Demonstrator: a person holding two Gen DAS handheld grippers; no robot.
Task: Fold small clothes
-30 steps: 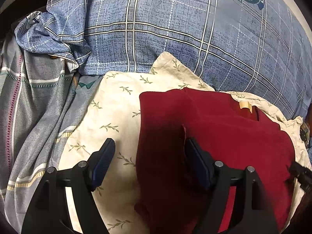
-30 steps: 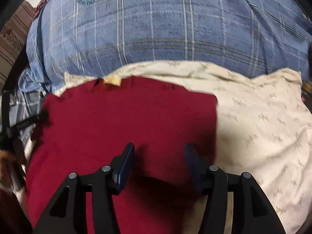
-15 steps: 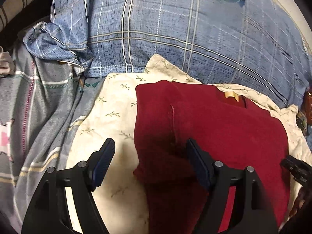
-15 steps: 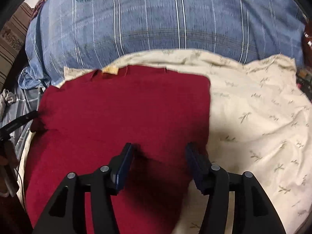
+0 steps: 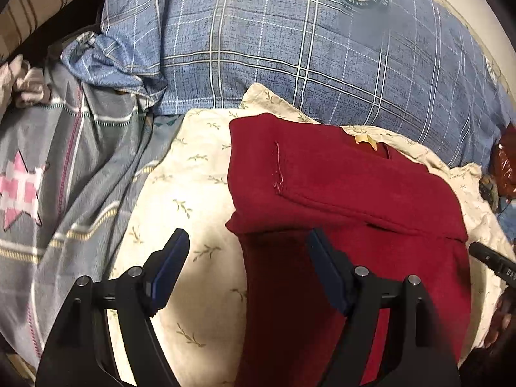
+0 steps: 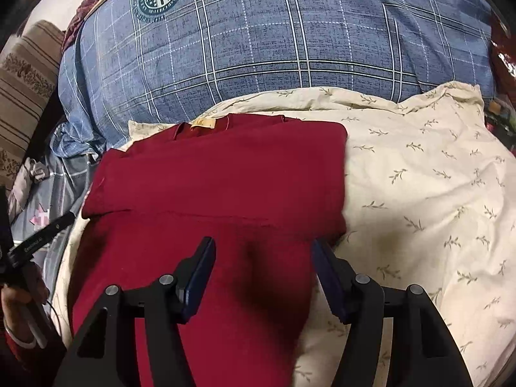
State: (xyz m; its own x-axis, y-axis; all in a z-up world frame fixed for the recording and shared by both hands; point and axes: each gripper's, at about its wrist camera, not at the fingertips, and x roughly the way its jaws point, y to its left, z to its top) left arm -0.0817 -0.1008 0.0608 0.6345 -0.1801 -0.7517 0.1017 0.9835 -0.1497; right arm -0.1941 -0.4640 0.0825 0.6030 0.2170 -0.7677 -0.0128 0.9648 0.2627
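A dark red garment (image 5: pixel 338 187) lies on a cream leaf-print pillow (image 5: pixel 193 174), its far part folded over the near part; a tan label shows at its far edge. It also shows in the right wrist view (image 6: pixel 225 187). My left gripper (image 5: pixel 248 258) is open and empty above the garment's near left edge. My right gripper (image 6: pixel 262 258) is open and empty above the garment's near right part. The right gripper's tip shows at the left view's right edge (image 5: pixel 490 258).
A blue plaid pillow (image 5: pixel 290 48) with a round emblem lies behind. A grey striped blanket (image 5: pixel 64 177) with a pink star lies left. The cream pillow (image 6: pixel 419 193) extends to the right. Dark red clutter sits at the far right (image 5: pixel 506 161).
Both grippers have drawn back toward me. More of the folded garment and the pillow around it shows now. Both stay open.
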